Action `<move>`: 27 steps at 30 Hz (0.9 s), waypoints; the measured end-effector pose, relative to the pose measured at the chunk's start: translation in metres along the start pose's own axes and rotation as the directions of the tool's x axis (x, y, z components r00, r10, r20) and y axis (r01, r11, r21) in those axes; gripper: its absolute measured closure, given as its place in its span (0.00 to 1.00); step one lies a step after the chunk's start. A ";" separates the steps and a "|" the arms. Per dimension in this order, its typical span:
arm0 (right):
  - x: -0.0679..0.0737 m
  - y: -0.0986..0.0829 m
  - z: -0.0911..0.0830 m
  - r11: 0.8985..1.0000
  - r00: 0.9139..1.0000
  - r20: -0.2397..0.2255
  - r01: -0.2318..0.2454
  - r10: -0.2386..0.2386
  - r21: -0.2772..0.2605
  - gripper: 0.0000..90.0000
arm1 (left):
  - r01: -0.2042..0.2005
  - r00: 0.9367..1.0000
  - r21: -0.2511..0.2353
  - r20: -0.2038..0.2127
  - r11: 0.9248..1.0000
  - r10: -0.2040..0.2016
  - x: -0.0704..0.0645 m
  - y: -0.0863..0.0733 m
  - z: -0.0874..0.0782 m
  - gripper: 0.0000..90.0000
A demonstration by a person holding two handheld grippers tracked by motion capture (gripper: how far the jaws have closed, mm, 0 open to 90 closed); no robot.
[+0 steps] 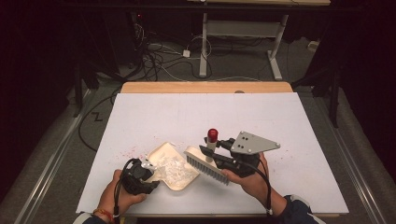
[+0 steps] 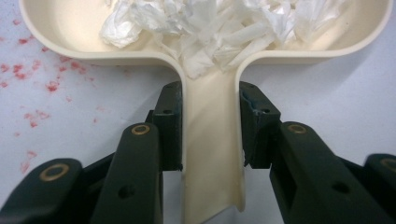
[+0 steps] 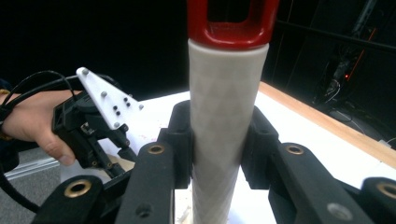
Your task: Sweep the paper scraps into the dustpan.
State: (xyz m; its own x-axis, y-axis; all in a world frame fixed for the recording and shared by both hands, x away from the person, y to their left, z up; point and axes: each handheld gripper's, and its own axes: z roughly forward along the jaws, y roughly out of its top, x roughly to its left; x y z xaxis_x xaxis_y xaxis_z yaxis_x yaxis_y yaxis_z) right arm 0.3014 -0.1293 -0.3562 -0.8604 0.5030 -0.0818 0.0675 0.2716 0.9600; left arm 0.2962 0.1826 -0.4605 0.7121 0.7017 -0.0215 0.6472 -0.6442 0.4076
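Two grippers busy: left gripper (image 1: 140, 175) pinching dustpan (image 1: 173, 168) handle, pan flat, paper scraps (image 1: 173, 169) inside. Right gripper (image 1: 219, 151) clamped on brush (image 1: 207, 164) handle, bristles at dustpan's far rim. Risk: hard sweep flicking scraps over rim; red specks (image 1: 130, 151) beyond dustpan unswept.

The white table (image 1: 210, 116) is lit brightly from above, while the room behind is left almost black. Soft shadows are cast under the dustpan (image 2: 205, 51). The brush handle (image 3: 226, 121) is slightly blurred.
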 end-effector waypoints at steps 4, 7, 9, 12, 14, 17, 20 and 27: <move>-0.009 0.001 0.004 1.000 0.999 0.036 0.008 -0.007 -0.009 0.78 | 0.010 1.000 -0.002 0.005 1.000 -0.010 0.002 -0.002 0.000 0.70; -0.021 -0.001 0.015 0.999 0.994 0.102 0.047 -0.048 0.017 0.78 | 0.010 1.000 0.005 0.008 1.000 -0.010 0.004 -0.002 -0.001 0.70; -0.034 -0.003 0.027 0.998 0.988 0.145 0.052 -0.055 0.029 0.78 | 0.010 1.000 0.011 0.006 1.000 -0.010 0.005 -0.002 -0.002 0.71; -0.055 -0.004 0.046 0.999 0.983 0.178 0.027 -0.034 0.042 0.78 | 0.011 1.000 0.018 0.011 1.000 -0.011 0.008 -0.002 -0.003 0.71; -0.065 -0.004 0.057 0.998 0.979 0.194 0.050 -0.054 0.026 0.78 | 0.008 1.000 0.030 0.014 1.000 -0.009 0.011 -0.001 -0.004 0.71; -0.075 -0.004 0.072 0.998 0.974 0.218 0.062 -0.064 0.014 0.78 | 0.007 1.000 0.039 0.019 0.999 -0.008 0.015 0.001 -0.006 0.71; -0.082 -0.004 0.087 0.999 0.980 0.196 0.039 -0.040 0.009 0.78 | 0.011 1.000 0.036 0.024 0.999 -0.012 0.019 0.002 -0.008 0.71; -0.074 -0.002 0.120 0.998 0.986 0.152 0.058 -0.062 0.033 0.78 | 0.019 0.999 0.043 0.027 0.999 -0.020 0.029 0.002 -0.010 0.71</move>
State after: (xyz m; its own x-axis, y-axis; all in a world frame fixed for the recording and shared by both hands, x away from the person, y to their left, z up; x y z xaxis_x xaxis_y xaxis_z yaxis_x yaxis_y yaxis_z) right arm 0.4254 -0.0690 -0.3843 -0.7763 0.6038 -0.1811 0.0343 0.3273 0.9443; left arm 0.3150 0.2051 -0.4509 0.7061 0.7060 -0.0546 0.6717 -0.6434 0.3673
